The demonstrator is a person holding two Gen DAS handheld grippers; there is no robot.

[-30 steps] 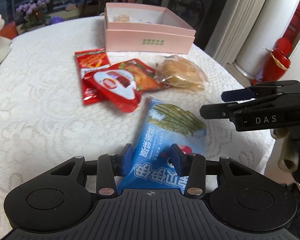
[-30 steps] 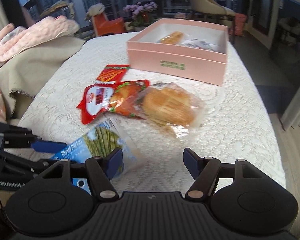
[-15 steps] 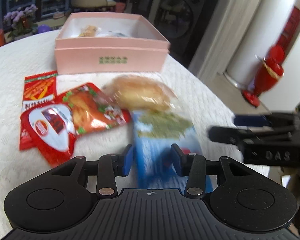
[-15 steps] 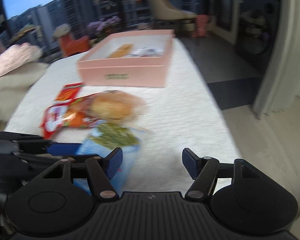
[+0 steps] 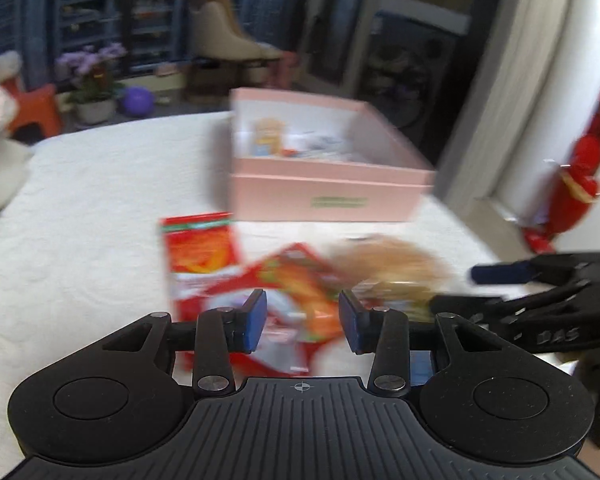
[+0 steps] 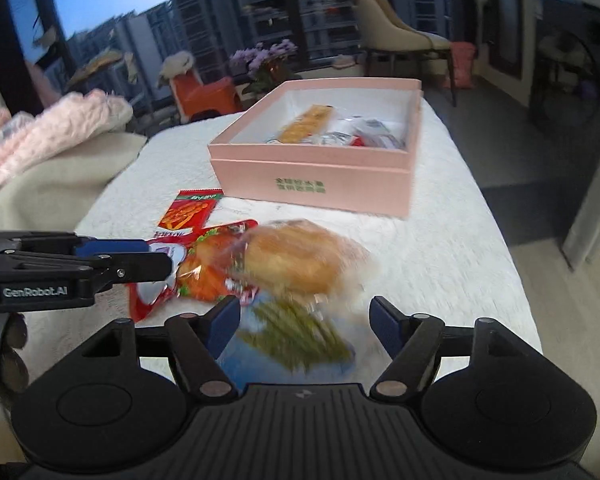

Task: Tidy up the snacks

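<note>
A pink box (image 5: pixel 328 184) (image 6: pixel 316 168) with several snacks inside stands at the far side of the white tablecloth. In front of it lie a small red packet (image 5: pixel 198 248) (image 6: pixel 190 210), a larger red and white packet (image 5: pixel 300 296) (image 6: pixel 204 272) and a wrapped bun (image 5: pixel 392 264) (image 6: pixel 300 260). A blue packet with green sticks (image 6: pixel 296 340) lies between my right gripper's (image 6: pixel 304 326) open fingers. My left gripper (image 5: pixel 302 320) is open and empty above the red and white packet. It shows from the side in the right wrist view (image 6: pixel 132 256).
The table edge drops to the floor on the right (image 6: pixel 516 280). A beige and pink cloth pile (image 6: pixel 52 152) lies at the left. A red ornament (image 5: pixel 576 184) stands on the floor. A chair (image 6: pixel 396 40) and potted flowers (image 6: pixel 266 62) are behind the table.
My left gripper has let go of the blue packet, opened wider and moved left over the red packets. My right gripper has swung over the blue packet.
</note>
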